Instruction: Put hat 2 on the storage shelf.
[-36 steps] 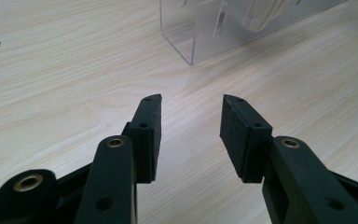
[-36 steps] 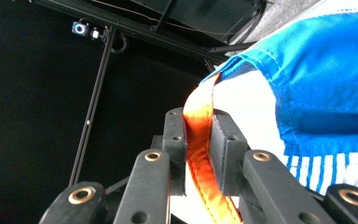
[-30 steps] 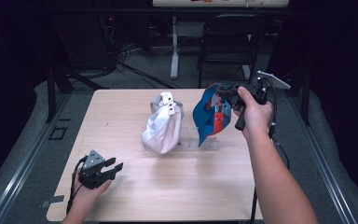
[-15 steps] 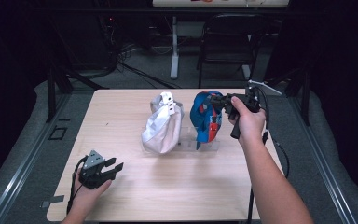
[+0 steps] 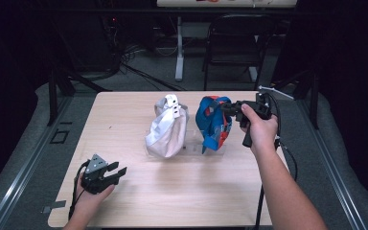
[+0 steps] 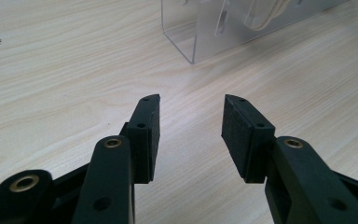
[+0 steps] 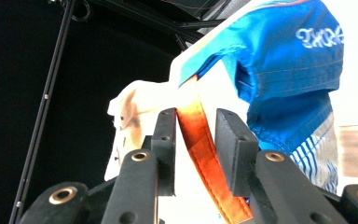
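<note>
Right tool loosening off the blue cap's orange strap, I should back away slowly so it stays hung on the clear stand.

You're in a lab or studio recording bay: one light wood desk under dark surrounds, cables across grey floor, black folding chair and metal stand legs behind.

A white cap stands near the bench's middle on a clear stand. A dark chair stands beyond the far edge.
</note>
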`<state>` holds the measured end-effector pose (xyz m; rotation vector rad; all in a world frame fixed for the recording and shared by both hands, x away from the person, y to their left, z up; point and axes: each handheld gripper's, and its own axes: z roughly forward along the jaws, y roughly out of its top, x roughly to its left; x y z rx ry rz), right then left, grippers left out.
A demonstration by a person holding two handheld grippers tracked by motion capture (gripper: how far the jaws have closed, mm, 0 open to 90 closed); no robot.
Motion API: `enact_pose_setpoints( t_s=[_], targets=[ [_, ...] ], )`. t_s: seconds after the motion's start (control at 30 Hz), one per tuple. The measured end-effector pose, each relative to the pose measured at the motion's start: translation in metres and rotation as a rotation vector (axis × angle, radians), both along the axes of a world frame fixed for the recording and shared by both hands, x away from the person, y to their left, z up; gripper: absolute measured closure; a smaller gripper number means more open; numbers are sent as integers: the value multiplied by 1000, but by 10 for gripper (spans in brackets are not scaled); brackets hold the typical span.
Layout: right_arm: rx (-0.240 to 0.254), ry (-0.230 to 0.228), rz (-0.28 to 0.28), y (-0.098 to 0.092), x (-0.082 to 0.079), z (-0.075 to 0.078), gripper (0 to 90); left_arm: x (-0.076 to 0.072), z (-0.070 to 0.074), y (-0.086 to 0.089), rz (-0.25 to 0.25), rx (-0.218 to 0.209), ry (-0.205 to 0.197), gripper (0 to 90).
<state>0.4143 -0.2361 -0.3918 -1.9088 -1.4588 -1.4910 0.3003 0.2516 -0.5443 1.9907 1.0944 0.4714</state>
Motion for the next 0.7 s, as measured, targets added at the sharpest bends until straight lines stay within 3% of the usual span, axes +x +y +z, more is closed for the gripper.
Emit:
enact_pose_setpoints(
  t_s=[0.2,0.53,0.7],
  targets=[
    [-20,-8,5,-6,-3,-2,637,0,0,0,3,5,-3,563],
    [-121,-35,7,-17,-18,-10,552,0,-1,0,5,3,0,545],
    [-134,-42,15,-21,-26,-16,541,0,-2,0,9,8,1,543]
  ],
)
